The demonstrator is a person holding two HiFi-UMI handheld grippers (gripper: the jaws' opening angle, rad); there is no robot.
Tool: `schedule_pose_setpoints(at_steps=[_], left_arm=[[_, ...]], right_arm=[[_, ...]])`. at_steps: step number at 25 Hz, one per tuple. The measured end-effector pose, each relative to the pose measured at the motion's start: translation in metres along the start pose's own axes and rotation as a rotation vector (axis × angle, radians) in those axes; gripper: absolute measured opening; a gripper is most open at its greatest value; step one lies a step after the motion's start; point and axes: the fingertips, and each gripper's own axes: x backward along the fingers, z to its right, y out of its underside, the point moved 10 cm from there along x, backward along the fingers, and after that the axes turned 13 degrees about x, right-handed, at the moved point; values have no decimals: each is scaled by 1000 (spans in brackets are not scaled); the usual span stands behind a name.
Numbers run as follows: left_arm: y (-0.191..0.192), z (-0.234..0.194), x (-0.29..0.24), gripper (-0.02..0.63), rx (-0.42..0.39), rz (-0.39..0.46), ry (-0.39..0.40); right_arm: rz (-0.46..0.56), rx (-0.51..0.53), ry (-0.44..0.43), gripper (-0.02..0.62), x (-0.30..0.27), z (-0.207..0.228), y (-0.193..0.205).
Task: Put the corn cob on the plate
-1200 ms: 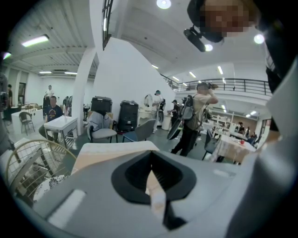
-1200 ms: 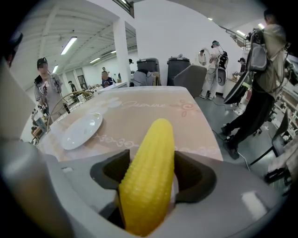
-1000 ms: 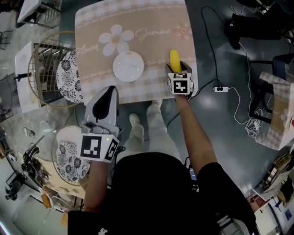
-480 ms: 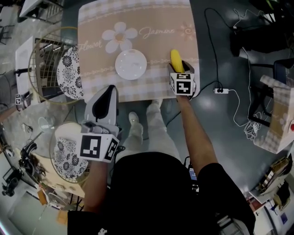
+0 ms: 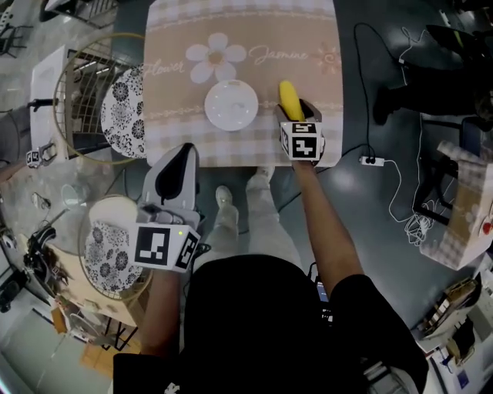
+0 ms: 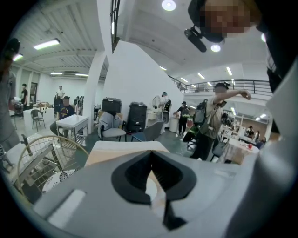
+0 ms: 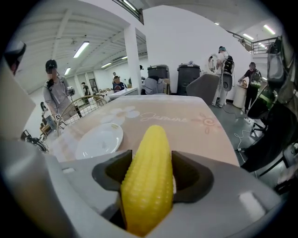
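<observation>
My right tongs [image 5: 296, 112] have just been closing in and are clamped on the corn cob [image 5: 290, 98]. It's held over the desk [image 5: 246, 23], just right of the white plate [image 5: 231, 105], not on it yet. My left tongs [image 5: 182, 152] are pressed together. The wire basket [image 5: 81, 85] holds a patterned plate [image 5: 123, 111].

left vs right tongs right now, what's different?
The left tongs are shut and empty; the right tongs grip the corn, their jaws having just closed in on it. The left tongs sit back at the near edge of the table; the right tongs reach further in, just right of the plate. Both point toward the table and carry a marker cube.
</observation>
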Motion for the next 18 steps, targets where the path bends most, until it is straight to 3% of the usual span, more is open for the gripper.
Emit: schedule_pose_setpoints(at_steps=[18], left_arm=[[6,-32,42,8,51,33,-133]], right_arm=[[50,140,-178,264,-38,-85,-54]])
